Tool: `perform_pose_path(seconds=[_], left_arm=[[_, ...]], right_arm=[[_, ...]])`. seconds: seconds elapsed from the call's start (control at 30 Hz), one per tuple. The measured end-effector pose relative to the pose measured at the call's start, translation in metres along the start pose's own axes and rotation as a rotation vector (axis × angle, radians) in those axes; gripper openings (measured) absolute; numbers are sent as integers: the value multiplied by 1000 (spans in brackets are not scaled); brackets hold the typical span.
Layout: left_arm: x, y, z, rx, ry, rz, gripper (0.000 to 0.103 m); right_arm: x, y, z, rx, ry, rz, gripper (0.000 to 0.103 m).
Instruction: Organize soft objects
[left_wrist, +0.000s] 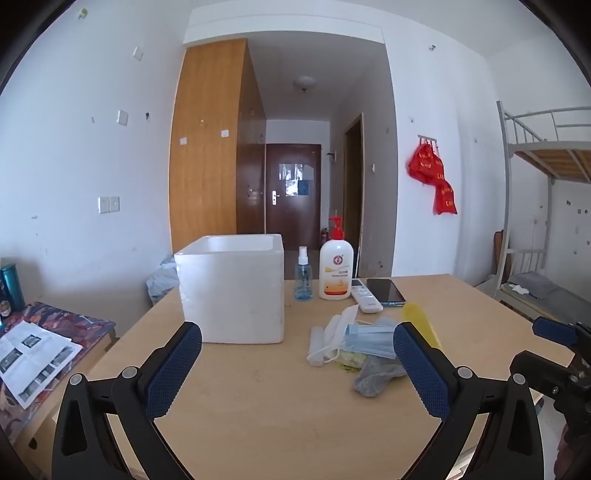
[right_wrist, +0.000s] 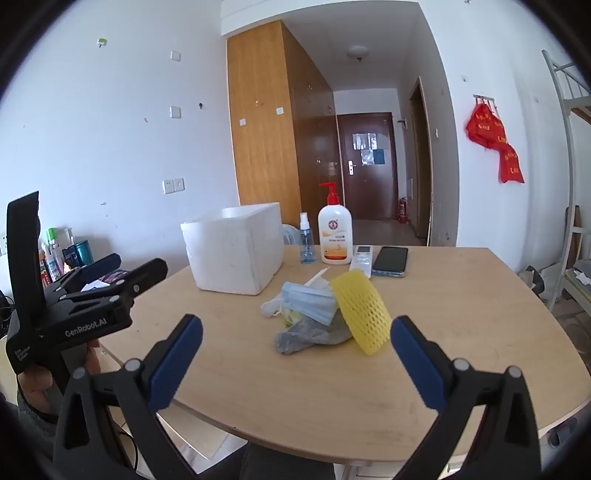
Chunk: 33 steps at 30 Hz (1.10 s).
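Left gripper (left_wrist: 297, 365) jaws wide; right gripper (right_wrist: 296, 360) likewise, empty.

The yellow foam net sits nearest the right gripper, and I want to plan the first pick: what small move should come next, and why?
Probably ease the right gripper forward to straddle the yellow foam net. Its jaws stand wide open and empty, the net leans on top of the soft pile with the gray sock, and the white foam box waits open-topped beside it.

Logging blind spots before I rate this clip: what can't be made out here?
- Inside of the white foam box: both views sit too low, and its walls hide any contents.
- Bottom of the soft pile: the blue mask and yellow foam net cover the pale items beneath.
- Pump bottle label: too small to read.
- Right gripper: cut off by the left view's edge.
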<state>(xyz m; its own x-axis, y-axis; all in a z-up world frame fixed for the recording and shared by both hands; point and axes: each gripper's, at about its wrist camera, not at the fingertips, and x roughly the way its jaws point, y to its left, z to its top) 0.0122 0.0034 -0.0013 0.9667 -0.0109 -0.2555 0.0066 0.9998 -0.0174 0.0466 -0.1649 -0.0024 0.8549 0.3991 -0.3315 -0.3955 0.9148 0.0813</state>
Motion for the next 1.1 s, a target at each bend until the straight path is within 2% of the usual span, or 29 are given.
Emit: perform_pose_path(seconds=[0.07, 0.13, 1.1], left_arm=[[5, 1, 0, 0, 2, -6, 103], [-14, -4, -1, 6, -12, 11, 103], [-13, -4, -2, 11, 3, 17, 103]], right_arm=[[-1, -2, -1, 2, -1, 2, 103], [0, -2, 0, 4, -1, 2, 103], [3, 0, -2, 5, 1, -1, 103]])
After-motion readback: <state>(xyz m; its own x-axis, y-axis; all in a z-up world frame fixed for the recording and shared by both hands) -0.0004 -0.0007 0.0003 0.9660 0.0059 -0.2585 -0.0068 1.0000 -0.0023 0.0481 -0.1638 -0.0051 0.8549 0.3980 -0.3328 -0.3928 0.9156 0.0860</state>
